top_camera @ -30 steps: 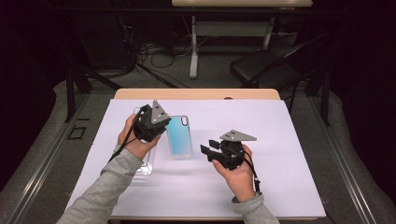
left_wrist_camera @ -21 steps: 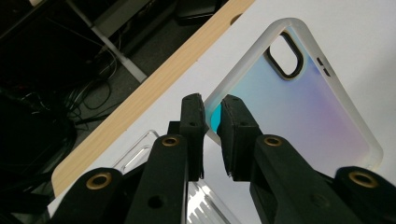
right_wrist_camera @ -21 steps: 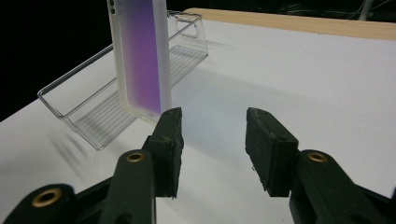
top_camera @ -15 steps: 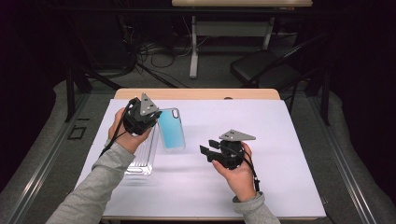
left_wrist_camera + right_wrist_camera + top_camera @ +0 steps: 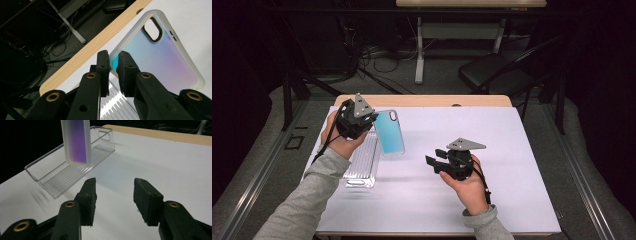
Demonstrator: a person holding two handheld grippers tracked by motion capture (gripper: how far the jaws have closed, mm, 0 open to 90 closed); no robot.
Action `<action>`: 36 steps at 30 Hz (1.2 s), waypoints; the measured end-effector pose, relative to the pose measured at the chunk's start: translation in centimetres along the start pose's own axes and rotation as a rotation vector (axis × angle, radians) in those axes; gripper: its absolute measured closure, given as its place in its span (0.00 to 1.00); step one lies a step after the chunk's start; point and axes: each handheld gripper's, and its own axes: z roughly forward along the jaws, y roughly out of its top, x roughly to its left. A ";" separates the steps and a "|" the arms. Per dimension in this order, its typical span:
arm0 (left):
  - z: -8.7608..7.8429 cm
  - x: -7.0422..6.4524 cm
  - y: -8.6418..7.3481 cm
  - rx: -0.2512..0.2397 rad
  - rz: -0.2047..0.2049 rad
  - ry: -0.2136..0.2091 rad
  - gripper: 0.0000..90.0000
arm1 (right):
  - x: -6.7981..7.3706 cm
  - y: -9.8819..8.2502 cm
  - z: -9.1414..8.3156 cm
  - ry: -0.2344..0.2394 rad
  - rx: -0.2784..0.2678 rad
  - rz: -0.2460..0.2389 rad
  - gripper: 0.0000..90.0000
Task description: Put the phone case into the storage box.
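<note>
High view, taking the clear ribbed phone case (image 5: 362, 162) lying flat on the white table (image 5: 512, 150) as landmark: the left gripper (image 5: 368, 121) hangs just above its far end, held in the person's left hand (image 5: 337, 140). Its 2 jaws are clamped on the frosted rim of a blue-to-violet phone case (image 5: 390, 132), which is lifted off the table and tilted, its lower part just right of the clear case.

Left gripper view shows the pinch at the coloured case's (image 5: 160, 57) edge, camera cutout farthest away, the ribbed case (image 5: 115, 105) below.

Well to the right of the clear case, the right gripper (image 5: 431, 156) points back toward it, jaws spread apart around nothing, hovering over bare tabletop.
</note>
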 end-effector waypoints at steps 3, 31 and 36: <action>-0.1 0.5 -0.1 -0.002 -0.007 0.006 0.89 | -0.1 0.1 0.0 0.003 0.004 0.006 0.54; 0.2 4.3 -1.2 0.008 -0.041 0.091 0.89 | -3.2 -2.0 -4.1 -0.124 0.013 -0.018 0.40; 0.3 5.0 -1.6 0.014 -0.034 0.107 0.89 | -4.1 -2.8 -4.9 -0.151 0.007 -0.010 0.39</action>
